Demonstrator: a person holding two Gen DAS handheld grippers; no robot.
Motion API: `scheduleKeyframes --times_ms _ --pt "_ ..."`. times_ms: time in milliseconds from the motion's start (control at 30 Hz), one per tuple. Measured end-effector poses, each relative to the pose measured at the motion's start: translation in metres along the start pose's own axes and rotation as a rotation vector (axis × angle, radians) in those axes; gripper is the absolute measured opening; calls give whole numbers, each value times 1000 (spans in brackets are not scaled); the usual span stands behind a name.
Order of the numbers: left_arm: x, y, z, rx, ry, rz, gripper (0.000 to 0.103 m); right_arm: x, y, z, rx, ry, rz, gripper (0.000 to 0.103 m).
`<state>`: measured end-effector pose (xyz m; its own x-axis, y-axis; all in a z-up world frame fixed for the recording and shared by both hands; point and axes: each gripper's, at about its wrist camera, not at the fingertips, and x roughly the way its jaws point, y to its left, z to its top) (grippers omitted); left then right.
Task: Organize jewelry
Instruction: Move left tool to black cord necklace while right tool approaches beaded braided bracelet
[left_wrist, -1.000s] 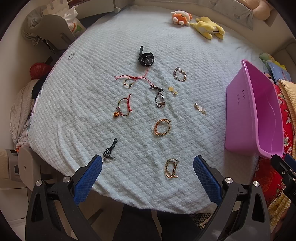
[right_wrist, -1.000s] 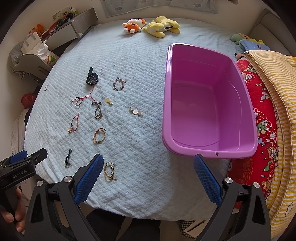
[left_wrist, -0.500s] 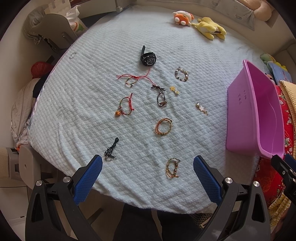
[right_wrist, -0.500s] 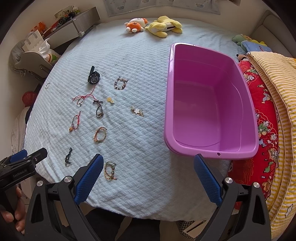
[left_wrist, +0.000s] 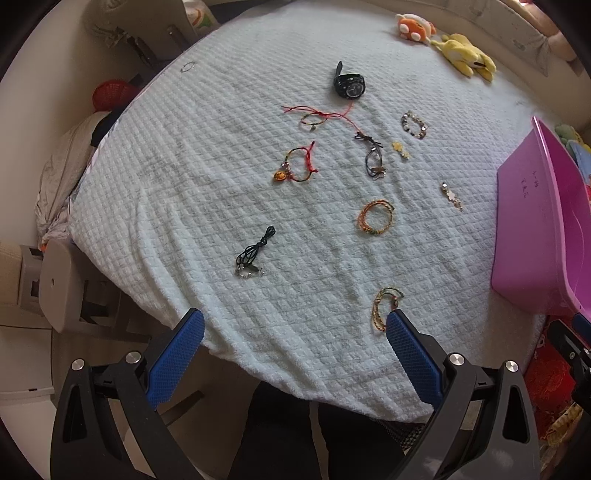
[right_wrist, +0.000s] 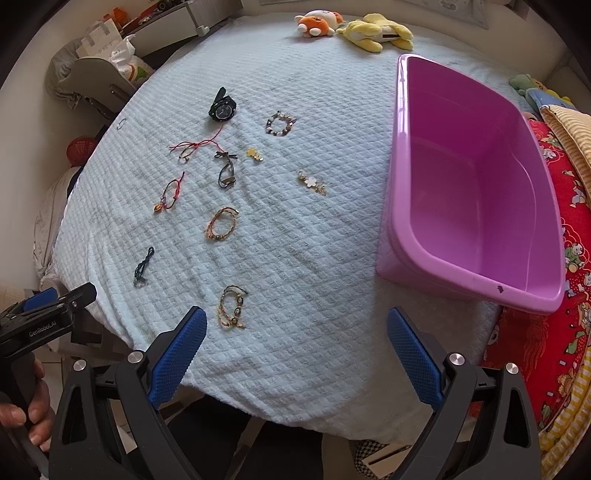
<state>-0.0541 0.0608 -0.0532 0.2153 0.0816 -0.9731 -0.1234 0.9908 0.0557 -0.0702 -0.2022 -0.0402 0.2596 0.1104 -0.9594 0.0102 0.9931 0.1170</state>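
Several pieces of jewelry lie spread on a pale blue quilted bed cover (left_wrist: 207, 192): a black watch (left_wrist: 349, 84), red string bracelets (left_wrist: 299, 164), an orange bead bracelet (left_wrist: 375, 217), a dark cord (left_wrist: 253, 253) and a gold beaded bracelet (left_wrist: 384, 306) nearest the front edge. An empty pink plastic tub (right_wrist: 476, 184) stands on the right. My left gripper (left_wrist: 293, 334) is open and empty over the front edge, its right finger beside the gold bracelet. My right gripper (right_wrist: 295, 332) is open and empty, just right of the gold bracelet (right_wrist: 231, 306).
Plush toys (right_wrist: 354, 27) lie at the far edge of the bed. A red patterned blanket (right_wrist: 554, 332) and yellow striped bedding lie to the right of the tub. A grey chair (left_wrist: 62, 284) and clutter stand off the bed's left side.
Both grippers have moved forward and down toward the bed; the jewelry and tub appear nearer and larger. Both stay open and empty.
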Motion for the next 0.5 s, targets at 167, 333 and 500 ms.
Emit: scheduleKeyframes --times_ms 167,333,500 --pt "22 18 -6 -11 26 3 97 24 14 -10 14 13 8 93" --pt "41 33 -2 67 15 2 97 42 31 -23 79 14 -8 93" --pt "66 54 9 137 -1 -47 97 57 52 -38 158 -24 -52 93"
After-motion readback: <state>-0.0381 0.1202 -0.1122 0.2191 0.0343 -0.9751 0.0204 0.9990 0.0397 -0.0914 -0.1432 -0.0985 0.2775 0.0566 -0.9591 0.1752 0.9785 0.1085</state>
